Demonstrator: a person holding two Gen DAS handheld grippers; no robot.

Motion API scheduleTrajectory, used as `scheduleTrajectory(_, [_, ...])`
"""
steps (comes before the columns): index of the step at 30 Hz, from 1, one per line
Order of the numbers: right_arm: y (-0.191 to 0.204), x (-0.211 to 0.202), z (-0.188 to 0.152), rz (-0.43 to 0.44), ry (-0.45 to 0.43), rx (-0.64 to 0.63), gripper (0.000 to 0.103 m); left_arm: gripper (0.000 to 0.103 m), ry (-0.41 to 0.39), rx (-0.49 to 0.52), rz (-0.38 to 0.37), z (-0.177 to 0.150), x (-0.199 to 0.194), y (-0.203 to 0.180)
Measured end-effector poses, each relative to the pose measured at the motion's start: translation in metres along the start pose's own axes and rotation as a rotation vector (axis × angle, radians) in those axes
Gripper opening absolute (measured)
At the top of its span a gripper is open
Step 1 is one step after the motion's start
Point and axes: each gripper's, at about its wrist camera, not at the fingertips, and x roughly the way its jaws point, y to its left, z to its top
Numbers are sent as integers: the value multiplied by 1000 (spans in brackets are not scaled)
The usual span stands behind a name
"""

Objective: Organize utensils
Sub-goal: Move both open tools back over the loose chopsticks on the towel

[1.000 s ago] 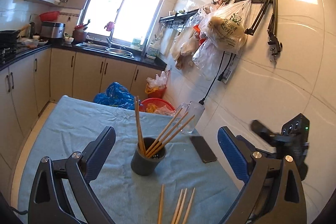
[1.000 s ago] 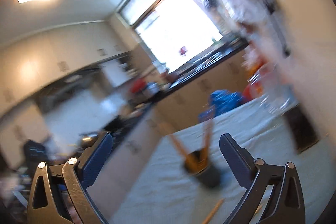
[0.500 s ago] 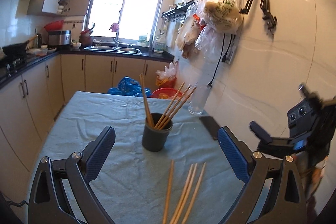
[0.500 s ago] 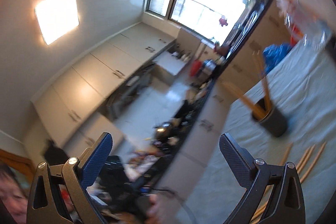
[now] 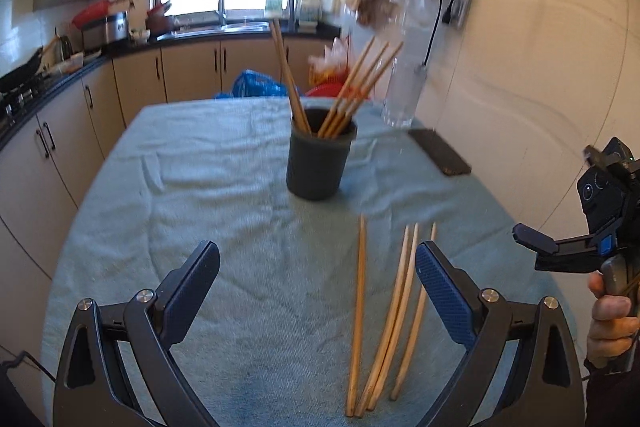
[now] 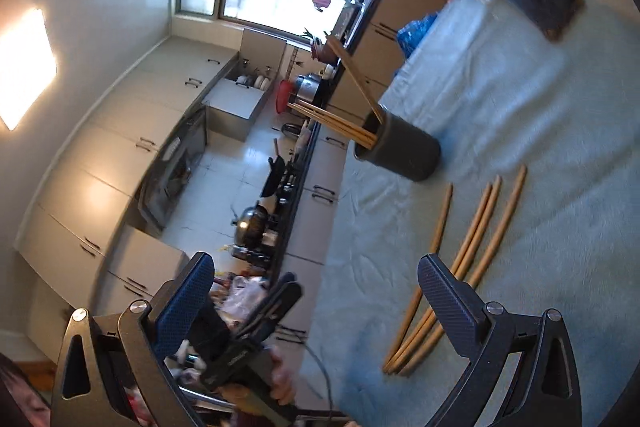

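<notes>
The left gripper point(image 5: 317, 271) hangs low over the near part of the table point(image 5: 208, 187), level and pointing straight ahead, its jaws spread wide with nothing between them. Four loose chopsticks point(image 5: 384, 311) lie on the teal cloth just ahead of its right finger, roughly parallel — the two middle ones touching along their length. Beyond them stands the dark cup point(image 5: 319, 163), upright, with more chopsticks point(image 5: 348, 87) fanned out of its mouth.

The right gripper point(image 6: 316, 291) is rolled hard onto its side, so the table stands tilted in its view; its jaws are also wide apart and empty. In the left wrist view it sits off the table's right edge, a hand point(image 5: 610, 323) wrapped around its handle. A dark phone point(image 5: 439, 151) and a clear bottle point(image 5: 404, 95) sit near the wall — well apart from the loose chopsticks.
</notes>
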Motion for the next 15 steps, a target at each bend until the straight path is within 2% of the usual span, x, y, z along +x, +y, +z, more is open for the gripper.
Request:
scheduleTrajectory(3, [-14,-1,-1,73,-2,54,103,98,25,5,1,-4,10,-2])
scheduleTrajectory(5, [-14,-3,-2,76,-20,40,103,98,34,12,1,-6,15,-4])
scheduleTrajectory(7, [-9,-8,-4,12,-80,0,103,98,40,23,2,-9,18,-6])
scheduleTrajectory(9, [1,-16,-7,-22,-179,-62,103,98,44,31,4,-11,21,-7])
scheduleTrajectory(13, [16,-26,-7,-170,-280,-149,103,98,57,42,7,-14,24,-11])
scheduleTrajectory(15, [15,-31,-6,-173,-305,-158,103,98,61,53,9,-15,26,-14])
